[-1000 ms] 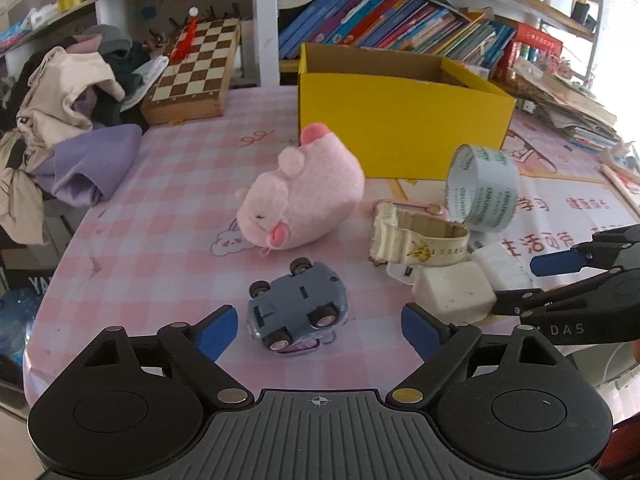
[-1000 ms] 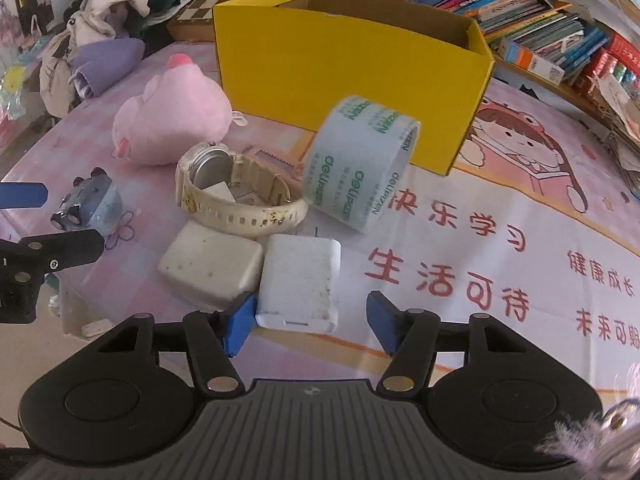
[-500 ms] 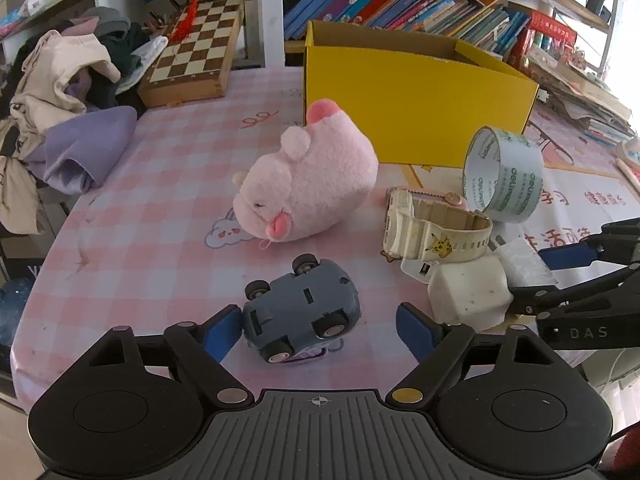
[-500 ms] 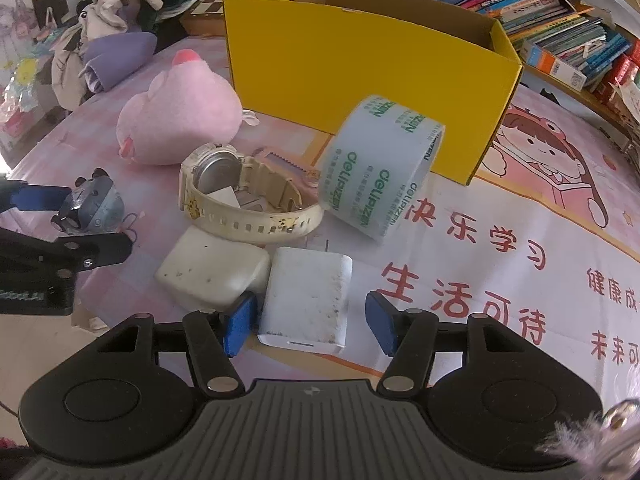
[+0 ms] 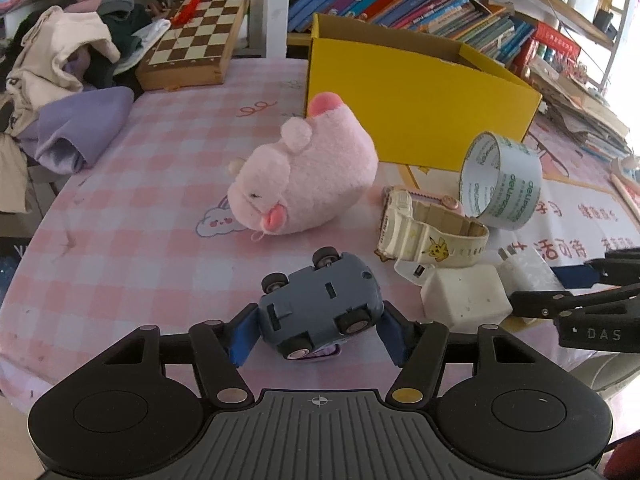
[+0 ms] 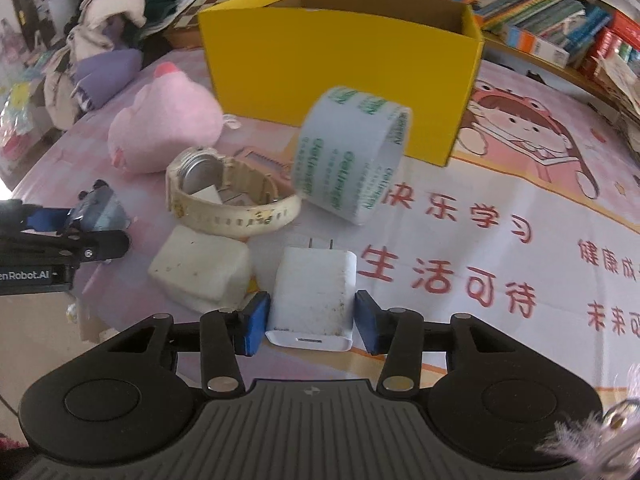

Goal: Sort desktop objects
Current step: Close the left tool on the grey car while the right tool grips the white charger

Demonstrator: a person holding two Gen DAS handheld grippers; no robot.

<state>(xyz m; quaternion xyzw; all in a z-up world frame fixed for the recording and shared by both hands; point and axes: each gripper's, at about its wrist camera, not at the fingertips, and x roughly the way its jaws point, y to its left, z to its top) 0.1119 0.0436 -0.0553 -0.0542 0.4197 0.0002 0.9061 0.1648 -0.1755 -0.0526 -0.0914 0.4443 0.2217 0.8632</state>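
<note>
Lying overturned on the pink checked desk, the smooth grey-blue plastic toy car is clenched between the left tongs. The scuffed white boxy charger is bracketed by the right tongs, contact unclear.

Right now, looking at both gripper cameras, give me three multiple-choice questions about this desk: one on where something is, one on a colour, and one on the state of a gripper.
1. Where does the pink plush lie?
A. inside the box
B. on the table in front of the yellow box
C. on the chessboard

2. What colour is the toy car?
A. red
B. green
C. blue-grey

3. What is between the right gripper fingers?
A. a white charger
B. the tape roll
C. nothing

Answers:
1 B, it rests on the checked cloth beside the box's front wall.
2 C, its upturned body is blue-grey.
3 A, the blue pads flank the charger's sides.
</note>
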